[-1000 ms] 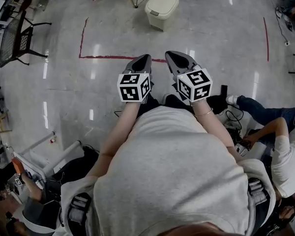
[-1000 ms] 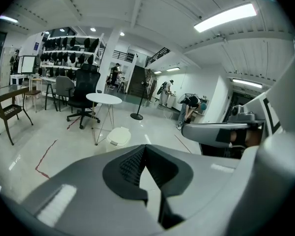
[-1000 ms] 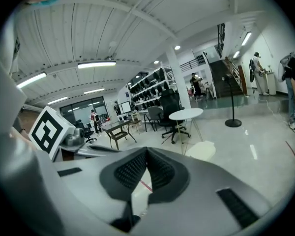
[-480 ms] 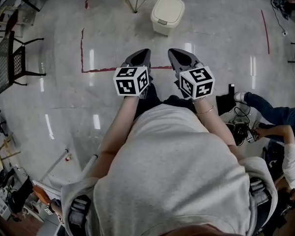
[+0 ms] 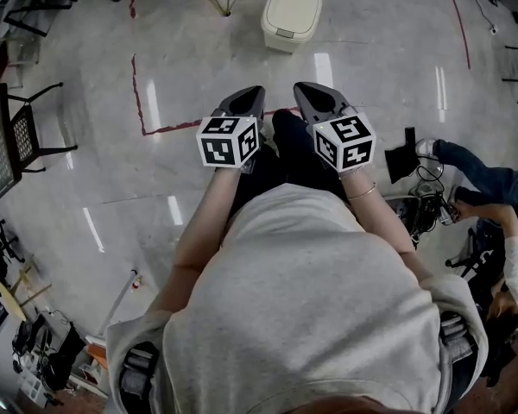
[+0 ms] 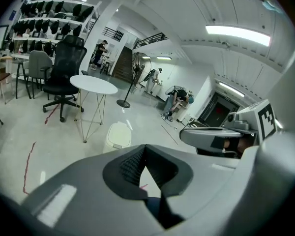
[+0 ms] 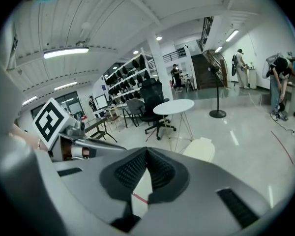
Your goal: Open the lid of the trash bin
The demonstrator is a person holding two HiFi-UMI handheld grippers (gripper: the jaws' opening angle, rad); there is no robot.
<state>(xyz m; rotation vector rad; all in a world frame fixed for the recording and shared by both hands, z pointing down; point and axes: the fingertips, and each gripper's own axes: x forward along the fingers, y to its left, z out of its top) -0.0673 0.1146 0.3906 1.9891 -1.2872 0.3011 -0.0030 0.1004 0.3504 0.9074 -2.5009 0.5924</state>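
Glossy grey workshop floor, red tape line running across it. Trash bin stands on the floor at upper centre of the head view, cream-coloured, lid down flat. It is well apart from both grippers. Left gripper and right gripper are held side by side at frame centre, both pointing toward the bin. Left fingers meet at the tips with nothing between them; the right gripper view shows the same, together and empty. Step in hand looks like the approach: no contact, lid not yet opened. Next move calls for closing the gap, lowering one gripper to the lid's front edge, then raising it. Catch type too small to tell.
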